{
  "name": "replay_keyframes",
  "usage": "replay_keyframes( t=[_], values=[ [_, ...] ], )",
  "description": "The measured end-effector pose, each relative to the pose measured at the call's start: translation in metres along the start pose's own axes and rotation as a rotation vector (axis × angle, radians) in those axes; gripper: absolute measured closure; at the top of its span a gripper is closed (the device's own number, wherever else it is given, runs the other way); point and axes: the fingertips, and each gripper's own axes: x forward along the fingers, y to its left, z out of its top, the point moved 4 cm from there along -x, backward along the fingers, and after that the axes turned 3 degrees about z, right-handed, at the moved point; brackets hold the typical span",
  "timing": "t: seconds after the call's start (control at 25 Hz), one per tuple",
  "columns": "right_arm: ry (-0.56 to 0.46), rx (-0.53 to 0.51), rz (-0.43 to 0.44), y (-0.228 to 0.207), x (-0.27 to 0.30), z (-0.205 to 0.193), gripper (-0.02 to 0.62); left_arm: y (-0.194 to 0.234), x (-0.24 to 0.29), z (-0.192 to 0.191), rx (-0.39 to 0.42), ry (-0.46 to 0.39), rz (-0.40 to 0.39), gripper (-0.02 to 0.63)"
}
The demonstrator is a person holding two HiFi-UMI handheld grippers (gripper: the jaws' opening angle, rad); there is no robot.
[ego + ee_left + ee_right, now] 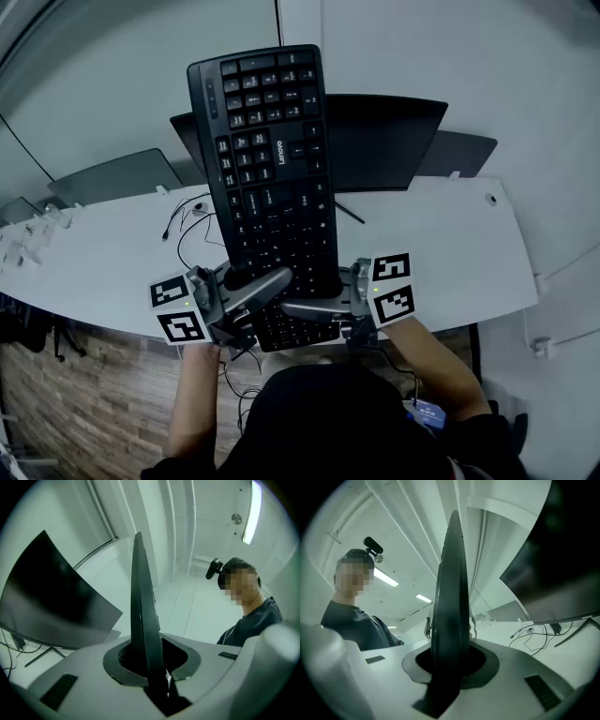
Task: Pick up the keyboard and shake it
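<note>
Black plastic, the keyboard (272, 178) is lifted clear of the white bench (450, 253), its length pointing away from me and its keys turned toward my head. My left gripper (270, 283) and right gripper (298, 307) each have their fingers closed tight on its near end. In both gripper views it rises edge-on between them. A dark monitor (384, 141) stands behind.

I'm seeing the keyboard (272, 178) covering the monitor (384, 141) at its middle, while the left gripper (267, 286) and right gripper (305, 307) are hiding the keyboard's near end. Its key legends are showing too small to read.
</note>
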Motion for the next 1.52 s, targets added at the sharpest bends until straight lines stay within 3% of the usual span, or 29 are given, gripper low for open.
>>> replay_keyframes(
  t=[0.88,1.52],
  values=[
    [-0.01,-0.002,0.0,0.0022,0.0009,0.0001,0.5,-0.0021,0.0,0.0006,0.016,0.007,0.007,0.512],
    [0.001,-0.04,-0.071,0.004,-0.0015,-0.0004,0.503,-0.0036,-0.0005,-0.0017,0.047,-0.019,0.026,0.506]
  ],
)
